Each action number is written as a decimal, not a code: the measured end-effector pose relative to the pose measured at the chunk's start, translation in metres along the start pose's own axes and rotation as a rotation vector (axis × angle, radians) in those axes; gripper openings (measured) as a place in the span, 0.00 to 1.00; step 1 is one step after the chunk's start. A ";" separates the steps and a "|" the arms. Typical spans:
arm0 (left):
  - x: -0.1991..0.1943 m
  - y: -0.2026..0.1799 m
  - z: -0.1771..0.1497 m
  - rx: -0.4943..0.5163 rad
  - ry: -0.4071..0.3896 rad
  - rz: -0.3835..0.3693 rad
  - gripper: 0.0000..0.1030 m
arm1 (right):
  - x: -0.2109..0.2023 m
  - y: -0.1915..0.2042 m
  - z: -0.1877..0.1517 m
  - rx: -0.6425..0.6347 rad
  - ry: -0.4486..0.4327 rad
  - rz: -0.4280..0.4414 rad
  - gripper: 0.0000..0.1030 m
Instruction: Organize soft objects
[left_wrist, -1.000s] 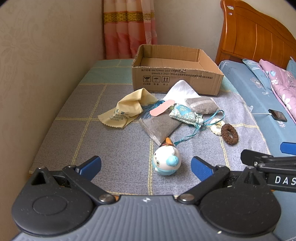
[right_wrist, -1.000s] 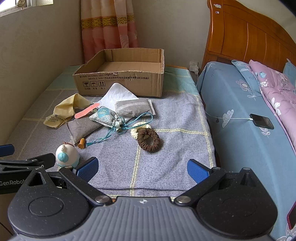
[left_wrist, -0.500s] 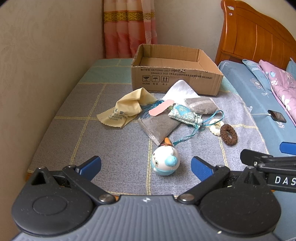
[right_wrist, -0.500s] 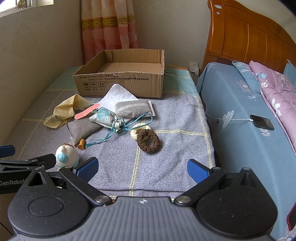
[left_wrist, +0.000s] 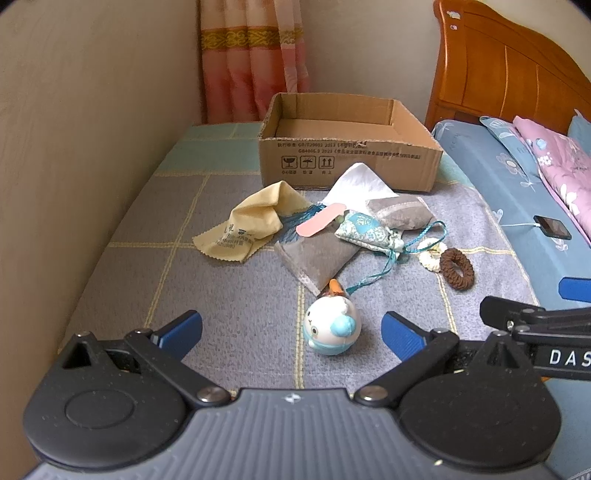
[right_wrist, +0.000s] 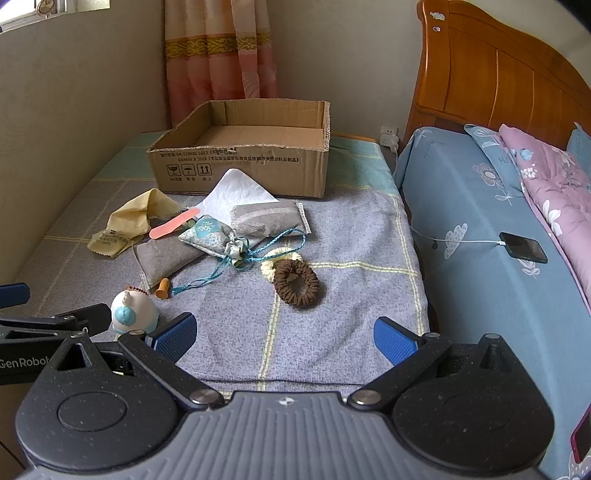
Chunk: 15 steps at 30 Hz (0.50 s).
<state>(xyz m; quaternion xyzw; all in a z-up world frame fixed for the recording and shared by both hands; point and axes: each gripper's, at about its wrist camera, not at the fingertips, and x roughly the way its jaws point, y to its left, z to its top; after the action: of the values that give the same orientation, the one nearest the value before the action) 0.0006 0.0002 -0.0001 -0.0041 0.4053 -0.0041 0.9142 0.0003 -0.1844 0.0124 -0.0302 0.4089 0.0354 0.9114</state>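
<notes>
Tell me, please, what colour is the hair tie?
Dark brown hair tie; clearest in the right wrist view.

A home bedroom. A carved wooden headboard (right_wrist: 491, 77) rises at the far right above a bed (right_wrist: 476, 236) in a blue flowered sheet, with a pink floral quilt (right_wrist: 554, 177) and a phone (right_wrist: 522, 246) charging on it. Striped pink curtains (right_wrist: 218, 51) hang in the far corner, and a checked blanket (right_wrist: 332, 288) covers the near surface.
</notes>
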 end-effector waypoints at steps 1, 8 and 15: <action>0.001 0.000 0.000 0.008 -0.004 -0.003 0.99 | 0.000 0.000 0.000 -0.001 0.001 0.001 1.00; 0.009 -0.001 -0.003 0.069 -0.004 -0.056 0.99 | 0.006 -0.005 0.000 -0.002 0.004 0.012 1.00; 0.029 -0.006 -0.014 0.145 0.025 -0.089 0.99 | 0.021 -0.019 -0.003 0.028 0.006 0.043 1.00</action>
<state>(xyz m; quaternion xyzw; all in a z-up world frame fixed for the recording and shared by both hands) 0.0098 -0.0061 -0.0305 0.0440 0.4148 -0.0741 0.9058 0.0134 -0.2029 -0.0046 -0.0087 0.4126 0.0489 0.9096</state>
